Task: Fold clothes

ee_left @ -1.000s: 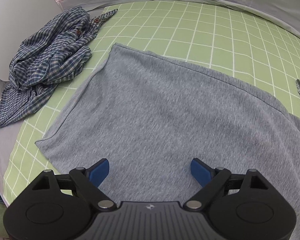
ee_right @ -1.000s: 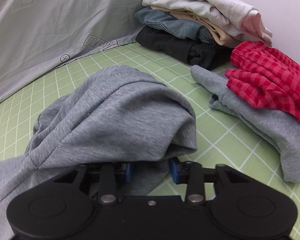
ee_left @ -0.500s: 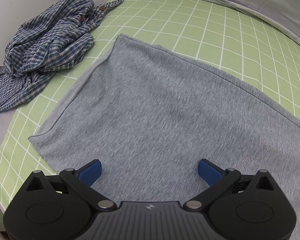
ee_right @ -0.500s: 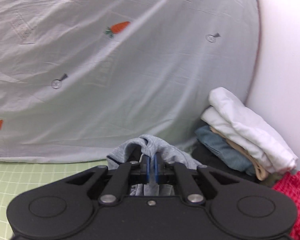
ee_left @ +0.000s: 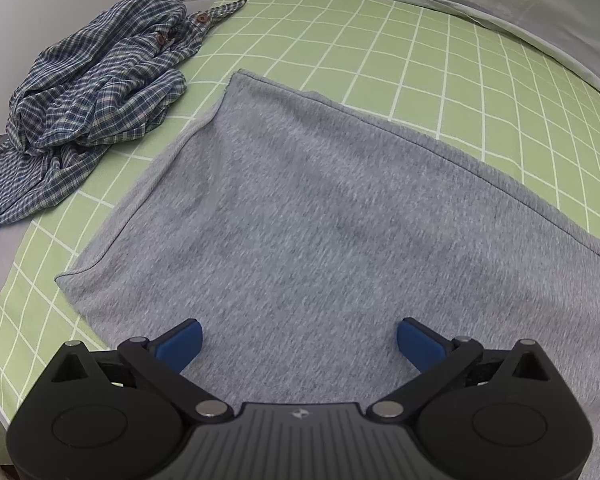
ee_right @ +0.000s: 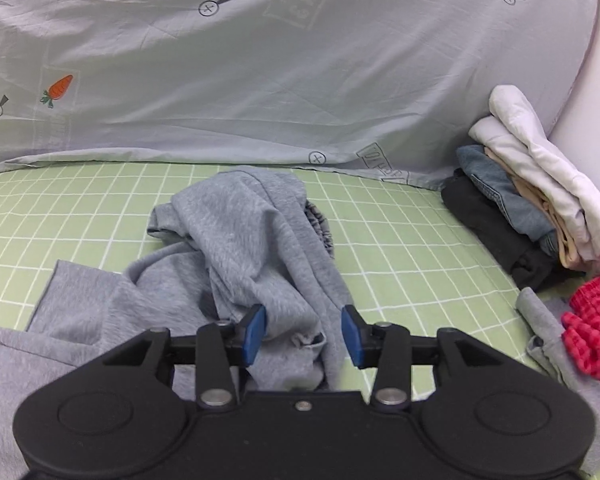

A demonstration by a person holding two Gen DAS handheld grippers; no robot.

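Just now the right gripper [ee_right: 303, 334] let go of the grey hoodie [ee_right: 256, 248]; its jaws have been opening, cloth bunched between them. Left gripper [ee_left: 299, 340] hangs wide open over the flat grey part. Farther left lies a checked shirt [ee_left: 96, 96]; far right, folded clothes [ee_right: 532, 200].

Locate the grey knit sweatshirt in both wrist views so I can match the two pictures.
Left wrist: the grey knit sweatshirt lies flat, filling the centre and lower right, its hem toward the blue checked shirt.
Right wrist: its bunched hood end sits centre, just beyond the gripper, with flat fabric at lower left.
Shared landmark: the green grid-patterned sheet beneath it.
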